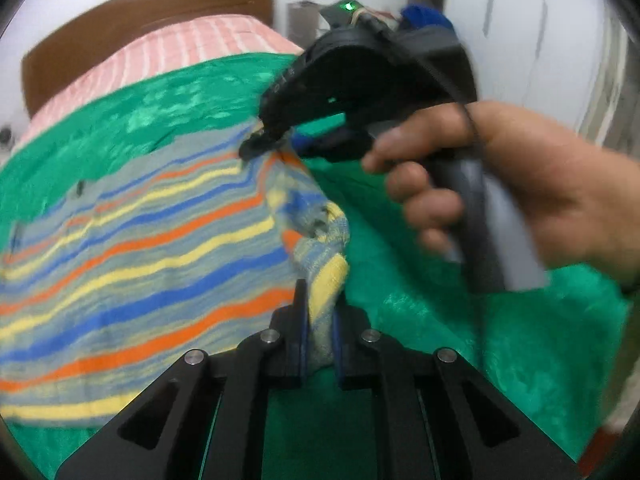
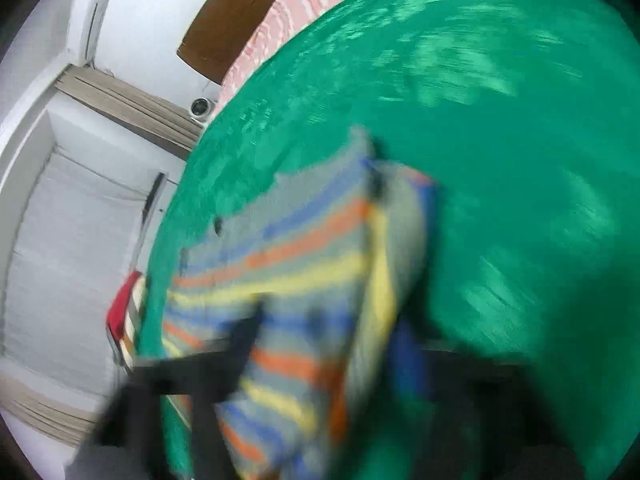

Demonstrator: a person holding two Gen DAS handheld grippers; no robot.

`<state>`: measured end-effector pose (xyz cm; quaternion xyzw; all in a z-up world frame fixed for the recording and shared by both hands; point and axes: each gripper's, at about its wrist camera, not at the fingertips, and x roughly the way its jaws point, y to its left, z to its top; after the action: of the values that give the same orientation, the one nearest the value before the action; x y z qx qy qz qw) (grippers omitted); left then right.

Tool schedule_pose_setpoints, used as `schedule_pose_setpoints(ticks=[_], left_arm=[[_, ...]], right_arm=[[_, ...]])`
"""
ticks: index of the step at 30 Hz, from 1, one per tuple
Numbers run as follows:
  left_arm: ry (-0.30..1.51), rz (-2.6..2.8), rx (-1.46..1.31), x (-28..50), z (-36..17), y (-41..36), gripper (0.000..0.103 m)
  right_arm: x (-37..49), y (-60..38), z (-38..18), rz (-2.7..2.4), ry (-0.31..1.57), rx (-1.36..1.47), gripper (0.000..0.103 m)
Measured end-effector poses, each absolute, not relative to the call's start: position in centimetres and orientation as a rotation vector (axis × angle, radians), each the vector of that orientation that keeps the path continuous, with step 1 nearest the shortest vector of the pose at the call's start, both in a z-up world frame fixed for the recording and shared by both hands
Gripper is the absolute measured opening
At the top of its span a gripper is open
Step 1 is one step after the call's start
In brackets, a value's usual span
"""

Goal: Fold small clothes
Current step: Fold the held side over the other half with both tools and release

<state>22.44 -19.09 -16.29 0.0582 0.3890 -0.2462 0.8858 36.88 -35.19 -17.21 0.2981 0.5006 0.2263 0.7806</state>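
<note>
A small striped garment (image 1: 132, 256), grey with blue, orange and yellow bands, lies spread on a green cover (image 1: 460, 320). My left gripper (image 1: 319, 320) is shut on the garment's near right edge. My right gripper (image 1: 260, 142), held by a hand (image 1: 520, 200), pinches the garment's far right corner. In the blurred right wrist view the garment (image 2: 304, 280) drapes over that gripper (image 2: 328, 344), one side folded up, and its fingers are mostly hidden by cloth.
The green cover (image 2: 500, 160) lies on a bed with a pink striped sheet (image 1: 180, 52) and a brown headboard (image 1: 152, 8). White walls and cupboards (image 2: 80, 240) stand to the side. A red and striped item (image 2: 124, 316) lies at the bed edge.
</note>
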Motion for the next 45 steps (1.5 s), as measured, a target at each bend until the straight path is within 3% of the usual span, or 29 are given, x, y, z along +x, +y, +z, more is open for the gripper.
schedule_pose_setpoints(ticks=[7, 15, 16, 18, 19, 20, 21, 27, 30, 31, 33, 35, 36, 38, 40, 41, 42, 45], left_arm=[[0.798, -0.399, -0.177, 21.7, -13.2, -5.2, 0.007], [0.847, -0.172, -0.32, 21.7, -14.8, 8.5, 0.008], [0.861, -0.151, -0.317, 22.0, -15.2, 9.0, 0.012], [0.913, -0.084, -0.298, 22.3, -16.3, 10.8, 0.033], [0.92, -0.065, -0.3, 22.2, -16.5, 11.4, 0.052], [0.904, -0.05, -0.315, 21.6, -16.4, 12.3, 0.063], [0.882, -0.051, -0.329, 20.8, -16.0, 12.8, 0.065], [0.851, -0.079, -0.302, 21.3, -15.3, 11.9, 0.066], [0.935, -0.001, -0.199, 23.2, -16.9, 10.7, 0.046], [0.971, 0.018, -0.172, 23.7, -17.7, 10.6, 0.044], [0.976, 0.024, -0.152, 23.6, -18.3, 11.2, 0.049], [0.969, 0.07, -0.115, 22.5, -17.5, 11.8, 0.06], [0.959, 0.081, -0.109, 21.6, -17.0, 12.1, 0.062], [0.947, 0.076, -0.114, 19.8, -16.0, 12.8, 0.074], [0.936, 0.06, -0.11, 18.1, -15.4, 12.9, 0.083], [0.927, 0.051, -0.095, 17.0, -15.2, 12.8, 0.087], [0.92, 0.05, -0.08, 16.3, -15.3, 12.6, 0.089], [0.896, 0.049, -0.036, 14.5, -16.8, 11.9, 0.092]], right_arm=[[37.0, -22.8, -9.8, 0.646, 0.997, 0.431, 0.01], [38.4, -6.8, -10.8, 0.746, 1.072, 0.352, 0.011], [38.5, -5.2, -11.5, 0.748, 1.079, 0.352, 0.011], [38.7, -2.9, -12.8, 0.765, 1.093, 0.388, 0.028], [38.8, -2.3, -13.3, 0.772, 1.106, 0.422, 0.036], [38.6, -2.3, -13.6, 0.769, 1.101, 0.465, 0.044], [38.0, -2.8, -13.3, 0.768, 1.069, 0.494, 0.044], [32.7, -8.0, -9.0, 0.738, 0.941, 0.244, 0.044], [28.2, -9.3, -9.4, 0.757, 0.936, 0.077, 0.044], [26.9, -9.4, -10.5, 0.753, 0.96, 0.039, 0.044], [25.1, -10.5, -14.5, 0.709, 1.082, -0.038, 0.031], [23.1, -12.0, -15.7, 0.663, 1.047, -0.051, 0.029], [22.3, -12.7, -15.4, 0.629, 1.037, -0.055, 0.032], [20.5, -14.3, -14.4, 0.567, 1.025, -0.015, 0.04], [18.1, -15.8, -13.4, 0.541, 0.954, 0.001, 0.063], [17.0, -16.3, -13.0, 0.517, 0.921, -0.006, 0.081], [15.6, -17.1, -12.6, 0.479, 0.882, -0.012, 0.085], [12.8, -18.9, -12.5, 0.41, 0.834, 0.017, 0.086]])
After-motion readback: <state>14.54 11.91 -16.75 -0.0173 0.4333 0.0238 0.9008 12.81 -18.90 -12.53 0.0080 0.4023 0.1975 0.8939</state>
